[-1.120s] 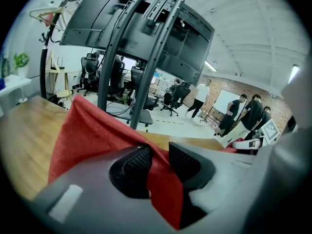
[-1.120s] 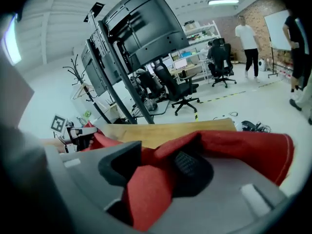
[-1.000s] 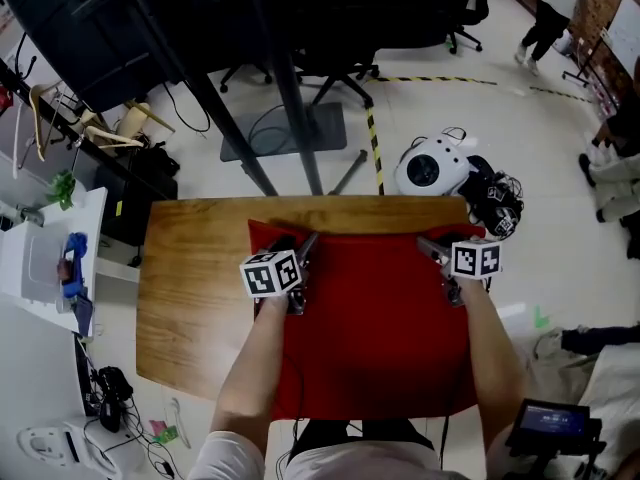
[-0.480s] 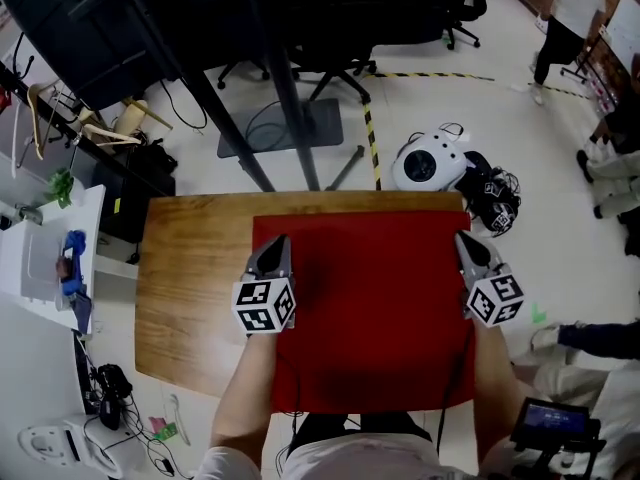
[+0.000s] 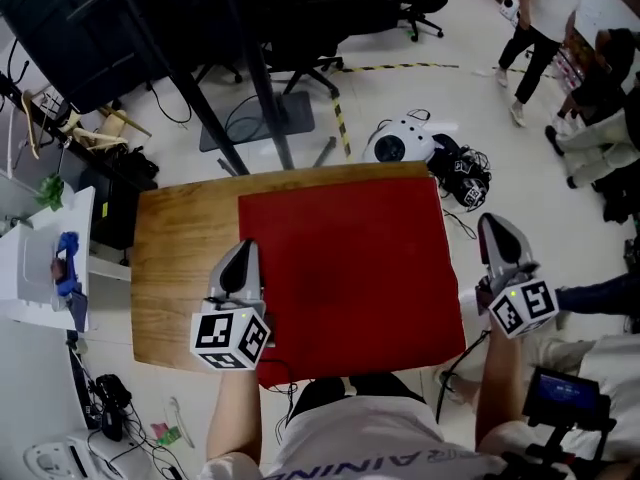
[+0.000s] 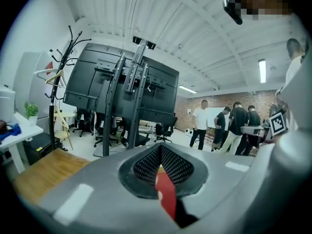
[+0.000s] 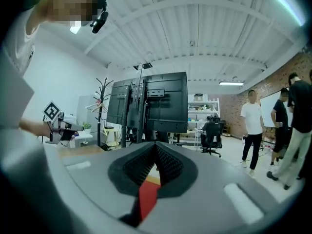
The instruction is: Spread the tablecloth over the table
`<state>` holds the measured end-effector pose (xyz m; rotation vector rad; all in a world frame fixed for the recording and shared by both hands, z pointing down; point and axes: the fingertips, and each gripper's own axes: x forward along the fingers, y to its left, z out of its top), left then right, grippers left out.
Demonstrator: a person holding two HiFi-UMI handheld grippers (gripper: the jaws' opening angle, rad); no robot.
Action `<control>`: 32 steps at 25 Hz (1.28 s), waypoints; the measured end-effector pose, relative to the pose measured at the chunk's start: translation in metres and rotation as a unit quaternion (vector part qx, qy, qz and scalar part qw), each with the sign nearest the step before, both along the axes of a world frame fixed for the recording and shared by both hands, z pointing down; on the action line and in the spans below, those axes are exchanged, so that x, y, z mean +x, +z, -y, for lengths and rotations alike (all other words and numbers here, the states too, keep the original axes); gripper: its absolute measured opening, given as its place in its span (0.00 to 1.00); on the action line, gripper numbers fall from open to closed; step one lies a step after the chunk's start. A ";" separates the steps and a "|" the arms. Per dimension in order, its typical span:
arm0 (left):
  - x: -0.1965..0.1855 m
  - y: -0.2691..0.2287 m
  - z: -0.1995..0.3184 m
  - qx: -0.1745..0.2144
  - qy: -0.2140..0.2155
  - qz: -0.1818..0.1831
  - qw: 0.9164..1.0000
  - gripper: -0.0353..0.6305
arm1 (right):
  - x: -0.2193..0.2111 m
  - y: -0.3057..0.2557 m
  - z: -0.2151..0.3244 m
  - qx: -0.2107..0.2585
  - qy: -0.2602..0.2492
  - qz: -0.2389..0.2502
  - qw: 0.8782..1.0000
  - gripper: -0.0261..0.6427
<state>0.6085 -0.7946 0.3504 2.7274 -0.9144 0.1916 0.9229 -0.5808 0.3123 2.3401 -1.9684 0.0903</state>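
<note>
The red tablecloth (image 5: 350, 268) lies flat over the right part of the wooden table (image 5: 180, 268); a strip of bare wood shows on the left. My left gripper (image 5: 240, 253) hovers raised over the cloth's left edge, jaws shut and nothing held. My right gripper (image 5: 495, 226) is raised just off the cloth's right edge, also shut and empty. In the left gripper view the shut jaws (image 6: 160, 147) leave a slit below, through which a sliver of the tablecloth (image 6: 166, 196) shows. The right gripper view shows the same: shut jaws (image 7: 156, 145) and a red sliver of tablecloth (image 7: 146, 199).
A black screen on a stand (image 5: 100, 18) rises beyond the table, with office chairs behind it. A white round device (image 5: 395, 146) and cables lie on the floor at the far right corner. A white side table (image 5: 40, 258) stands left. People (image 5: 535, 18) stand far right.
Both grippers have drawn back from the cloth's far edge toward me and risen, and their jaws have gone from open to shut. The cloth stays spread flat.
</note>
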 end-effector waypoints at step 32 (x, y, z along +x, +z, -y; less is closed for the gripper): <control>-0.046 -0.098 -0.058 0.029 -0.010 -0.064 0.997 0.06 | -0.104 -0.068 -0.014 0.034 -0.044 0.000 0.998 0.05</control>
